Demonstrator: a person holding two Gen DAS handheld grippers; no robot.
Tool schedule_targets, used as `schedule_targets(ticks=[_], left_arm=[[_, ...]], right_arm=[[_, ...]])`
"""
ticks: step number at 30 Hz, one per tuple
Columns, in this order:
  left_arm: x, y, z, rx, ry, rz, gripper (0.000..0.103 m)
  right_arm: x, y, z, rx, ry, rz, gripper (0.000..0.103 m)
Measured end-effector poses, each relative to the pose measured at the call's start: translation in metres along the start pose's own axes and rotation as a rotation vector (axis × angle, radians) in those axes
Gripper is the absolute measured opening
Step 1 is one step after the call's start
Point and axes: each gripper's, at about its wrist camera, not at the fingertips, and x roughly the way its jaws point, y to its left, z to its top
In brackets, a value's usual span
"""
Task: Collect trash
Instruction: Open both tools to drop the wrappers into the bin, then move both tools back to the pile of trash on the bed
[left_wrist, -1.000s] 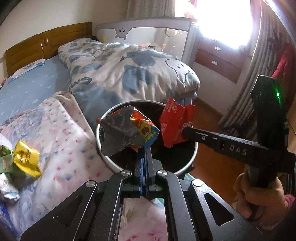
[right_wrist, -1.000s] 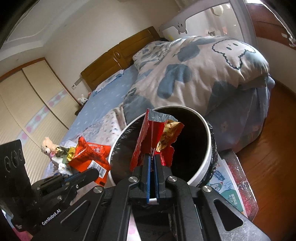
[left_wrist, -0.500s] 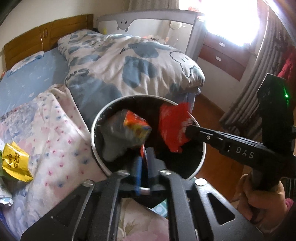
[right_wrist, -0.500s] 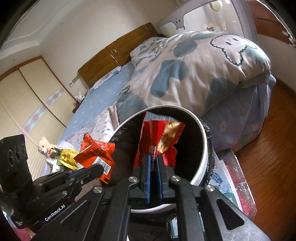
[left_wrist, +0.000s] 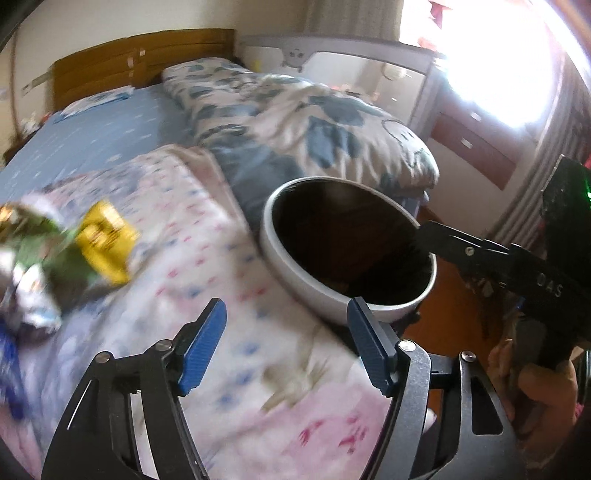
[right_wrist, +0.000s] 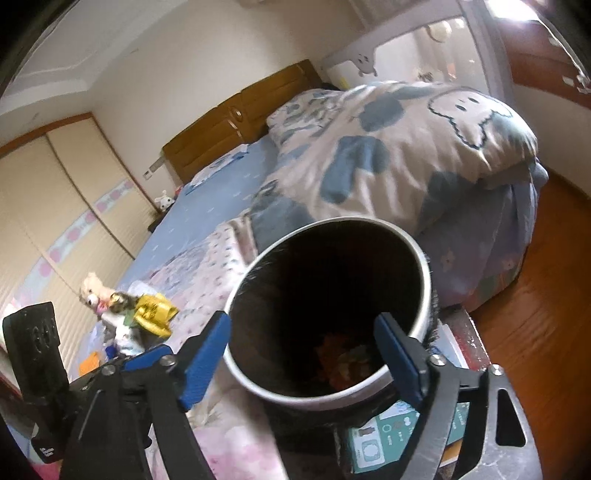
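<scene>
Changed: we are letting go; both wrappers we were pinching a second ago are gone from our grippers and lying inside the bin (right_wrist: 424, 291).
Left gripper (left_wrist: 286, 338): jaws opening, spread, nothing between.
Right gripper (right_wrist: 301, 350): jaws opening, spread, empty, hanging over the rim.
Bin contents: crumpled wrappers (right_wrist: 341, 356) at the bottom.
Remaining: yellow packet (left_wrist: 105, 245) and litter waiting at nine o'clock on the bed (left_wrist: 110, 129).

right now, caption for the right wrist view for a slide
Right gripper jaws opening empty over the trash bin, wrappers at its bottom; more trash waits on the bed.
</scene>
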Motion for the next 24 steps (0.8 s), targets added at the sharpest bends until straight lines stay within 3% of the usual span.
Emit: schedule_targets(ticks=[9, 13, 24], left_arm=[[-0.047, 0.048, -0.033, -0.102, -0.047, 0.098, 0.070], [-0.063, 0.070, -0.049, -0.136, -0.059, 0.146, 0.072], [-0.091, 0.119, -0.084, -0.240, -0.059, 0.234, 0.073]], right_arm=[[0.002, 0.056, -0.029, -0.095, 0.020, 0.049, 0.090], [0.011, 0.078, -0.042, -0.133, 0.049, 0.077, 0.097], [0.039, 0.127, -0.065, -0.213, 0.121, 0.125, 0.098]])
